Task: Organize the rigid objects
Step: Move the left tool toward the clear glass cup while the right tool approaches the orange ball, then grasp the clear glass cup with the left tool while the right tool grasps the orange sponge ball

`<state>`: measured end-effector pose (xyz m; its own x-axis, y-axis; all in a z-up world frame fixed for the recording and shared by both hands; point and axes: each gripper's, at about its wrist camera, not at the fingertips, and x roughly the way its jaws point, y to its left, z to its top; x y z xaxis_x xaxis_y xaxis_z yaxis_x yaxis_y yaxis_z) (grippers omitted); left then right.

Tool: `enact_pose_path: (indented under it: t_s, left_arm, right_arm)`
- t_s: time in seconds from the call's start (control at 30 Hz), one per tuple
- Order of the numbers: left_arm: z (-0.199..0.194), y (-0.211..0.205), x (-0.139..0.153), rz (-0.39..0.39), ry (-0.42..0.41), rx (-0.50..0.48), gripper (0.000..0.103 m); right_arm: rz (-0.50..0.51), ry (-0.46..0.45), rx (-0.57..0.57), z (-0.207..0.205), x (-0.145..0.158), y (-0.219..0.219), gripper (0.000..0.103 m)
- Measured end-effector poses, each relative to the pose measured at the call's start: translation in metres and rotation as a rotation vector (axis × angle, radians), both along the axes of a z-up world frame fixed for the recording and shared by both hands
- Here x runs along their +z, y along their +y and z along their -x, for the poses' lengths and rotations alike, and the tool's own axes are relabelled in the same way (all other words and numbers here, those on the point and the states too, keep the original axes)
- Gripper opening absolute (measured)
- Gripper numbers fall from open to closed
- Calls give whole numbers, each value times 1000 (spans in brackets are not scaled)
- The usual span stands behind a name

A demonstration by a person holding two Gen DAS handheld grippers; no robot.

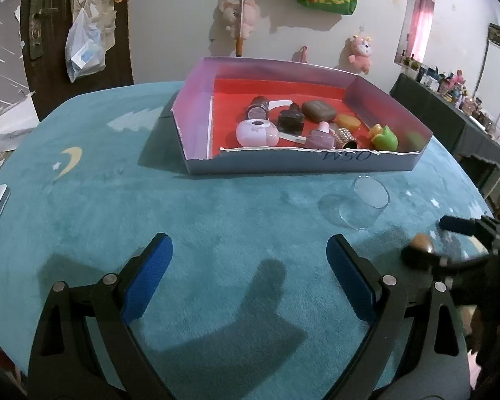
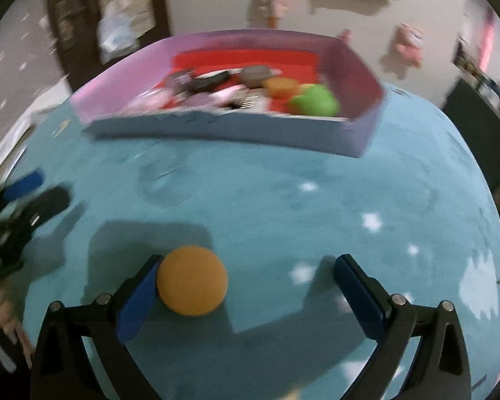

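Your right gripper (image 2: 246,286) stands wide open around the orange ball (image 2: 192,281), which lies on the teal cloth (image 2: 283,206) against the left pad, clear of the right one. Your left gripper (image 1: 250,276) is open, holding nothing. A clear cup (image 1: 366,205) lies tipped between the ball and the lilac box (image 1: 196,126) of bottles. Right view is blurred; plush toys hang on the wall

Motion blur smears the tray (image 2: 216,130) contents in the right view.
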<state>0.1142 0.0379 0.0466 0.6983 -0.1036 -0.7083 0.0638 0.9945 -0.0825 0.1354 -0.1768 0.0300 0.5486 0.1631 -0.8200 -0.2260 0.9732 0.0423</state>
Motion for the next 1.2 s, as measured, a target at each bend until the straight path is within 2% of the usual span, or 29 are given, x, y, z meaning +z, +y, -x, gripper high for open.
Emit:
enact_pose_path:
  t_s: [0.1,0.3,0.7,0.8,0.93,1.1,1.2]
  left_arm:
    - [0,-2,0,1,3,-7,95]
    - [2,-9,5,-2,-6,-31,95]
    - [25,-29,16,-7,-42,-100,95]
    - [27,-33,16,-11,-45,-111,95]
    - [22,-36,13,-20,-37,-115,95]
    - [10,-35,10,-35,-20,-115,95]
    - [0,-33,9,-35,-5,-116,95]
  right_arm:
    - [-30,4,-12,-5,5,-10,99]
    - [-46,-83,6,17,40,-15,98]
    - [7,-332,-44,106,149,-54,101]
    - [10,-377,-66,121,164,-66,103]
    - [-30,-333,-77,115,150,-71,103]
    - [-99,-240,-16,84,88,-52,103]
    - [-117,-132,14,59,43,-36,103]
